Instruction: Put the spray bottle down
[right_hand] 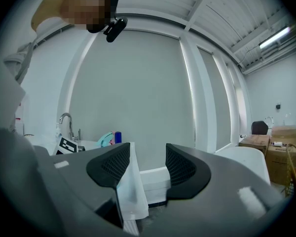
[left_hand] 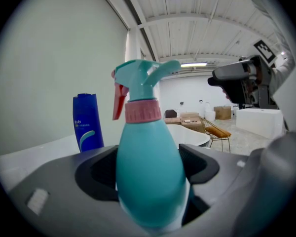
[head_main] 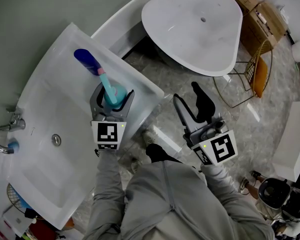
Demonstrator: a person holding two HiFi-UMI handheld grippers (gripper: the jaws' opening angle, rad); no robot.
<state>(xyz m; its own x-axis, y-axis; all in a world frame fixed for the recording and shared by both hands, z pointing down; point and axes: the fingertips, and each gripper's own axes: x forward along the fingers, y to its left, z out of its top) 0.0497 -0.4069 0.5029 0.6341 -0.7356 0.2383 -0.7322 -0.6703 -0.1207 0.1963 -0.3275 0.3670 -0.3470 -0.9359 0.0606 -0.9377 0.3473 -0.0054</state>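
Note:
A teal spray bottle (head_main: 113,91) with a pink collar and a red trigger stands upright between the jaws of my left gripper (head_main: 112,100), which is shut on its body. In the left gripper view the spray bottle (left_hand: 147,147) fills the middle, with the left gripper (left_hand: 148,169) pressing it from both sides. It hangs over the right rim of the white sink (head_main: 45,114); whether its base touches the rim is hidden. My right gripper (head_main: 188,97) is open and holds nothing, out over the floor to the right. In its own view the right gripper (right_hand: 144,168) looks towards the sink's edge.
A blue bottle (head_main: 87,61) stands on the sink's far rim, just beyond the spray bottle, and the blue bottle (left_hand: 88,122) shows left of it. A faucet (head_main: 5,129) is at the sink's left. A white bathtub (head_main: 195,26) and a wire chair (head_main: 250,74) stand further off.

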